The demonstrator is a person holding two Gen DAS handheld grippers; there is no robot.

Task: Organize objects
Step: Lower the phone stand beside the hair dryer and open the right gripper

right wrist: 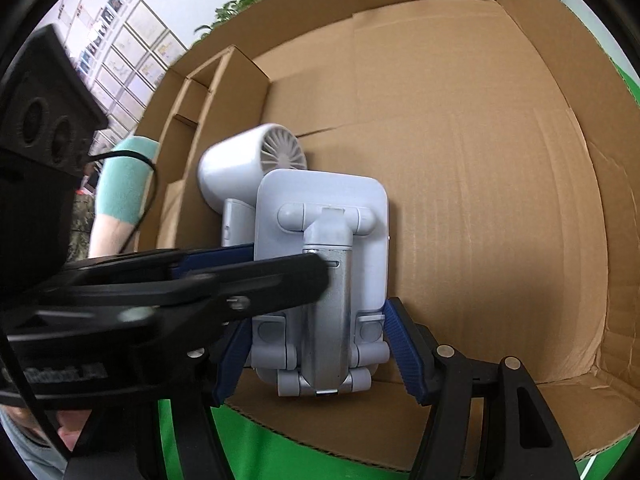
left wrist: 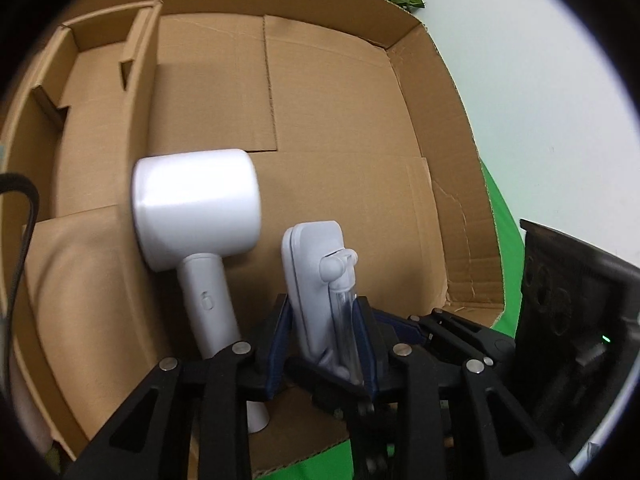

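A wide cardboard box (left wrist: 352,128) lies open on a green tabletop (right wrist: 280,456), with a cardboard divider insert (left wrist: 100,92) along its left wall. A white hair dryer (left wrist: 196,216) lies on the box floor, just left of a grey folding phone stand (right wrist: 324,276). The left gripper (left wrist: 324,320) has its jaws clenched on the stand's edges. The right gripper (right wrist: 320,344) sits with its jaws spread either side of the stand's base. Writing on the left gripper's body is too blurred to read.

Box (left wrist: 340,92): matt corrugated cardboard. Hair dryer (left wrist: 196,208): smooth glossy white plastic. Phone stand (right wrist: 320,280): matt grey plastic, brushed metal stem. Gripper pads (right wrist: 404,344): ribbed blue rubber.
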